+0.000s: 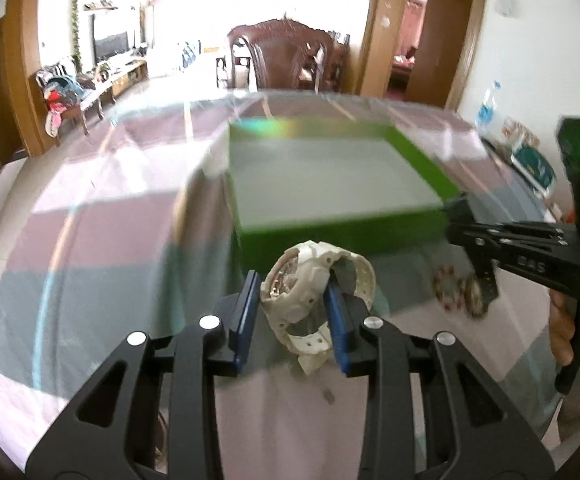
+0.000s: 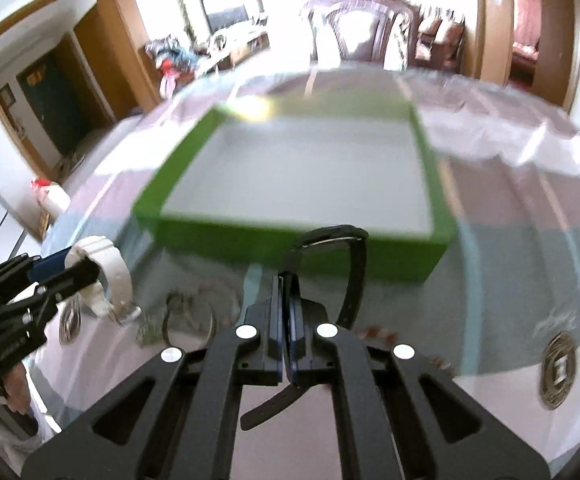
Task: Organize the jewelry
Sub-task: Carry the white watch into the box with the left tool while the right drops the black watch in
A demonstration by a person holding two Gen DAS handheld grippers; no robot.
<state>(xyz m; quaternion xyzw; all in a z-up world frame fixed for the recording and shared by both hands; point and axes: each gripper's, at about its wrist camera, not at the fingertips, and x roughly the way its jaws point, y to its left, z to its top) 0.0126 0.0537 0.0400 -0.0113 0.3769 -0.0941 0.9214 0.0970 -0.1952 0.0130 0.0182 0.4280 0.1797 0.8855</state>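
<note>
My left gripper (image 1: 292, 286) is shut on a white watch (image 1: 310, 280) and holds it above the table, just short of the green box (image 1: 342, 236). The white watch also shows at the left of the right wrist view (image 2: 105, 276). My right gripper (image 2: 287, 280) is shut on the strap of a black watch (image 2: 330, 264), lifted near the green box's (image 2: 290, 252) front wall. The box has a pale, bare floor. Beaded bracelets (image 1: 460, 290) lie on the cloth below the right gripper (image 1: 466, 216).
Loose jewelry, a ring-shaped piece (image 2: 187, 320), lies on the checked tablecloth (image 1: 89, 248). A round dark medallion (image 2: 558, 376) lies at the right. A white bottle with a red cap (image 2: 51, 196) stands at the table's left edge. A carved chair (image 1: 285, 56) stands behind the table.
</note>
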